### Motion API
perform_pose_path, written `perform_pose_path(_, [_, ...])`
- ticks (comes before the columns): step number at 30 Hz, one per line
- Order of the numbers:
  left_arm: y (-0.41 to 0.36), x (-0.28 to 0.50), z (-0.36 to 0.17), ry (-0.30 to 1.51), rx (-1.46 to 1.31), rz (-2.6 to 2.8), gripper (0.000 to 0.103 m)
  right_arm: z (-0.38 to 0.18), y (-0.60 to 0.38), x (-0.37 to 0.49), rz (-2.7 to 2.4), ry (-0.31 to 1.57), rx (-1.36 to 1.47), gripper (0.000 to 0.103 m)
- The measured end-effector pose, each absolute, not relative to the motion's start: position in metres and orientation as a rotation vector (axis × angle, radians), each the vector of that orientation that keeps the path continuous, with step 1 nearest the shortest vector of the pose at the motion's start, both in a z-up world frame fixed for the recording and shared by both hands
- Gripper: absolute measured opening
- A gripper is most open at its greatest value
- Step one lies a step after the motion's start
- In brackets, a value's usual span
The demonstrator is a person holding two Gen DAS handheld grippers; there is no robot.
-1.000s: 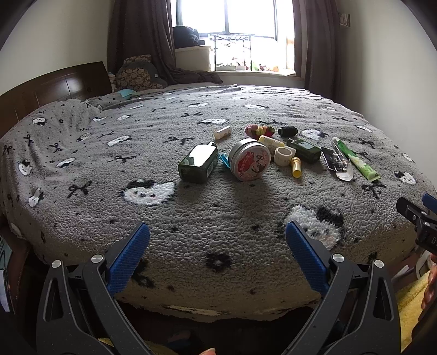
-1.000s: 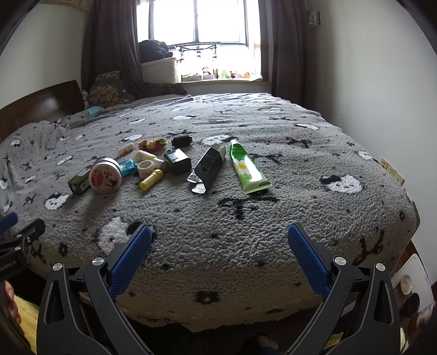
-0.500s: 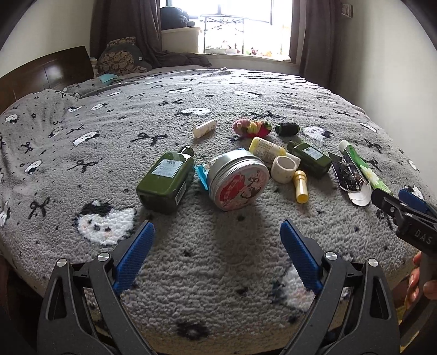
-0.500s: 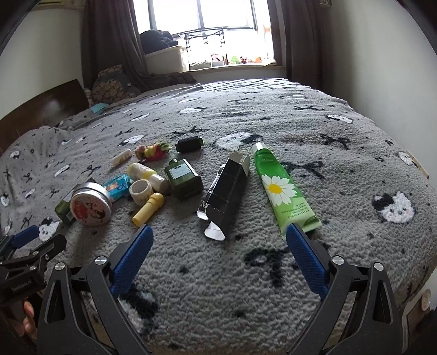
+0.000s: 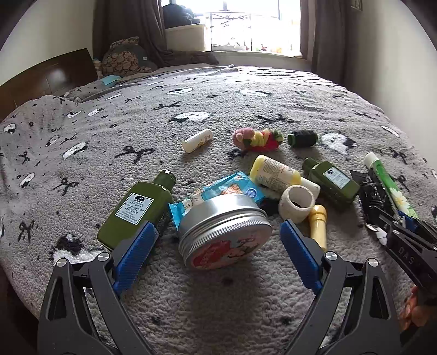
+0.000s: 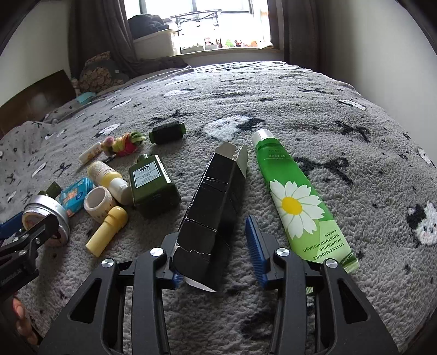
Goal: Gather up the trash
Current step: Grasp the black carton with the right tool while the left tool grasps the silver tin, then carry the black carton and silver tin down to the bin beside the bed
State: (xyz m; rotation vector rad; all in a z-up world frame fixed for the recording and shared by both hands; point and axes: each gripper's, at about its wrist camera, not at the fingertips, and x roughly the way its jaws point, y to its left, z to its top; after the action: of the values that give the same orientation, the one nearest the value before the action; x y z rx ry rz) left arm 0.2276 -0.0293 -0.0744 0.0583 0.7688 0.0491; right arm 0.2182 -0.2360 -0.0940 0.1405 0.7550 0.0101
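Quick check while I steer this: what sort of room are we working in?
Most likely a bedroom. The clutter lies on a bed with a grey fleece blanket, a dark wooden headboard stands at its far left, and curtains frame a bright window behind.

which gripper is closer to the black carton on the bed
Right. The right gripper has the black carton's near end between its closing jaws, the right pad still clear. The left gripper straddles the round tin, several items away.
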Motion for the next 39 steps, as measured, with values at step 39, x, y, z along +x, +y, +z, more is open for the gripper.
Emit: perform_pose_path(39, [-0.033, 0.11, 0.029, 0.567, 0.034, -0.069, 0.066, 0.03, -0.253, 0.078, 0.031, 0.451, 0.031, 0.008])
